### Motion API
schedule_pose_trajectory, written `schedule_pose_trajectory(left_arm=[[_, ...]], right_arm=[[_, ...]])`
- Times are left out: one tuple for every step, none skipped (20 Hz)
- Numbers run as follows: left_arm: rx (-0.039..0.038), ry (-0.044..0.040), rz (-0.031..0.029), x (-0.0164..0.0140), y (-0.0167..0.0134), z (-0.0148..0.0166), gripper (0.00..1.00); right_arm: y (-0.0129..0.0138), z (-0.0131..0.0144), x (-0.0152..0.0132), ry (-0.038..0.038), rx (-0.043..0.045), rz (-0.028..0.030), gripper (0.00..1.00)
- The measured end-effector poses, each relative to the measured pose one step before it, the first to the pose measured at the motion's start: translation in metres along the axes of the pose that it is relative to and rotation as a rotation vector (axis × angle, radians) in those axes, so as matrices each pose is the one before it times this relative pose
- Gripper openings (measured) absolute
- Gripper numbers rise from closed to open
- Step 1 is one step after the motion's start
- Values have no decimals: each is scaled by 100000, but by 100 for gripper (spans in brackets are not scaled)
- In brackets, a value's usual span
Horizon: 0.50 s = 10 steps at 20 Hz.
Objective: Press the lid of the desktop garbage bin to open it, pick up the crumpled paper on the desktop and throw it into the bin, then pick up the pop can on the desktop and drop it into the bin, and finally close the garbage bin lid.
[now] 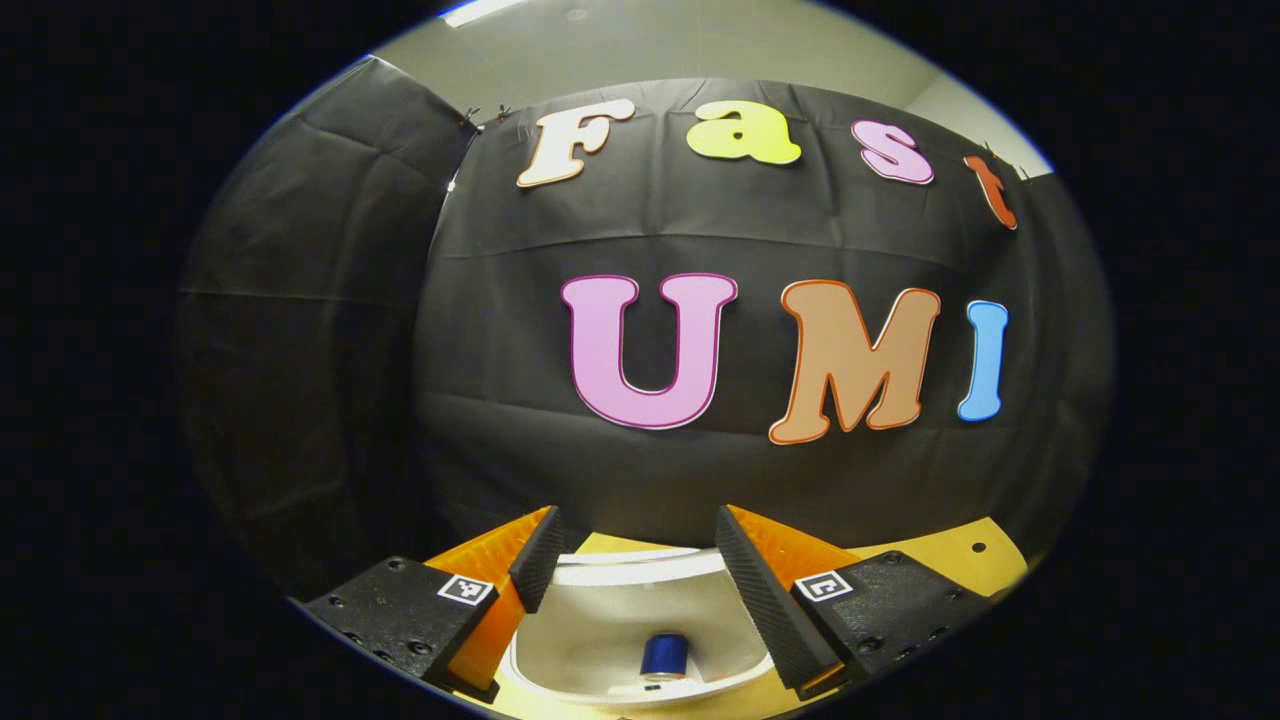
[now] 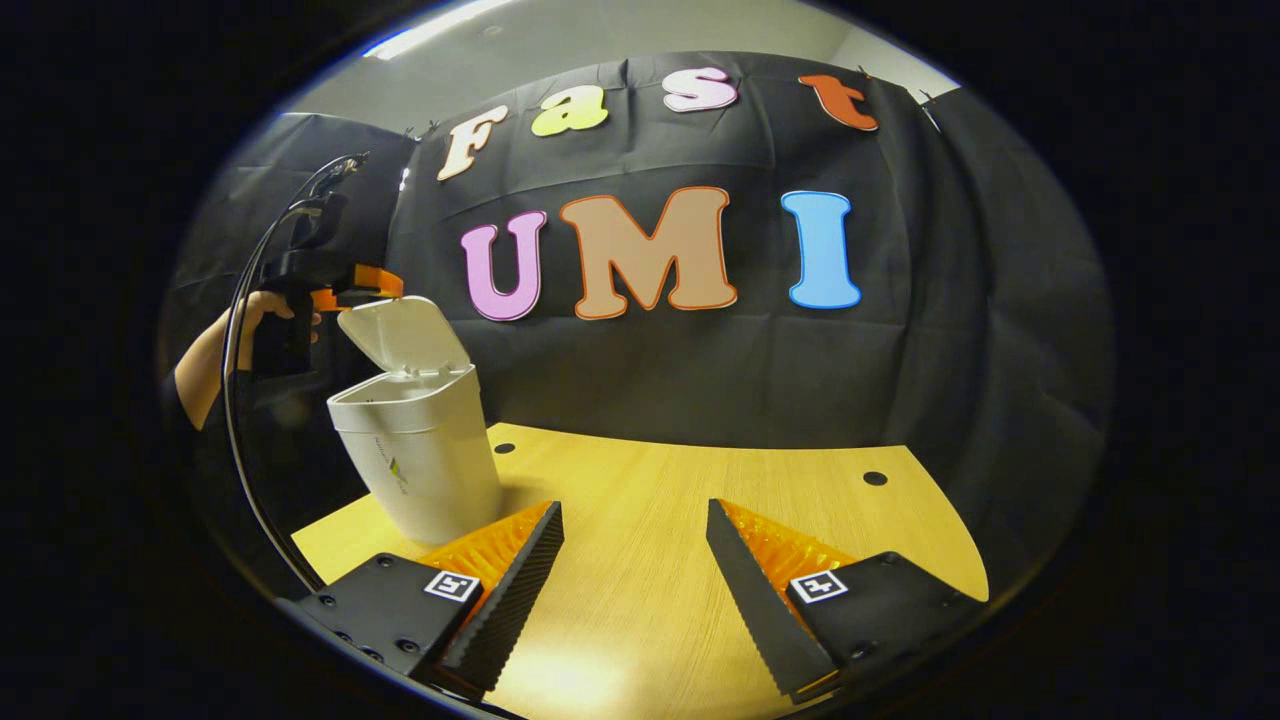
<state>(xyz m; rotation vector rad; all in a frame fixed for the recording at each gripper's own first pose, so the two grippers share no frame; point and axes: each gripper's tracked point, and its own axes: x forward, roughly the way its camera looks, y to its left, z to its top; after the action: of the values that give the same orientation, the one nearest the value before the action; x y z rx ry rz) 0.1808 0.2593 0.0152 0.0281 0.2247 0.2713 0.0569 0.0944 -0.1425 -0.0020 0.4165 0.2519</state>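
Note:
The white desktop bin [image 2: 420, 460] stands at the table's left side with its lid [image 2: 405, 335] tipped up and open. In the left gripper view I look down into the bin [image 1: 590, 630], and a blue pop can [image 1: 663, 655] lies at its bottom. My left gripper [image 1: 635, 545] is open above the opening with nothing between its fingers. In the right gripper view, a hand [image 2: 265, 310] holds the left gripper [image 2: 380, 285] right at the raised lid's top edge. I cannot tell if it touches the lid. My right gripper [image 2: 633, 520] hangs open over the bare table, right of the bin.
The wooden table [image 2: 700, 500] has small round holes near its back edge. Black cloth walls close it in at the back and both sides. A black cable [image 2: 235, 400] loops down from the left gripper beside the bin.

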Motion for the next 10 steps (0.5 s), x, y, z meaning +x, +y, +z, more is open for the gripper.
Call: schedule_pose_trajectory(left_arm=[[-99,765,294,-482,-87,-889,94],[250,952,446,-673,-17,-1071,93],[308,1029,428,-246,-75,-790,93],[111,1041,466,-326,-24,-834,96],[35,952,277,-368,104,-731,93],[-458,876,-45,-222,-33,-763,96],[-167,1264,73,-141,-76,-883,93],[-129,1024,-15,-50,-51,-754,93],[-328,1368,-197,-165,-58,-884,93],[-46,1671,-304,-35,-120,-861,93]], right_arm=[[-34,-134,-4,334,-630,482,96],[-140,-243,-72,418,-468,486,100],[-13,-48,56,436,-171,400,100],[30,-30,-40,410,91,336,100],[-55,-104,-33,422,118,279,100],[-35,-288,-37,293,-71,289,96],[147,5,-8,366,-305,154,96],[-81,-223,-66,402,-403,199,96],[154,-89,-25,247,-549,284,96],[231,-25,-27,119,-549,120,96]])
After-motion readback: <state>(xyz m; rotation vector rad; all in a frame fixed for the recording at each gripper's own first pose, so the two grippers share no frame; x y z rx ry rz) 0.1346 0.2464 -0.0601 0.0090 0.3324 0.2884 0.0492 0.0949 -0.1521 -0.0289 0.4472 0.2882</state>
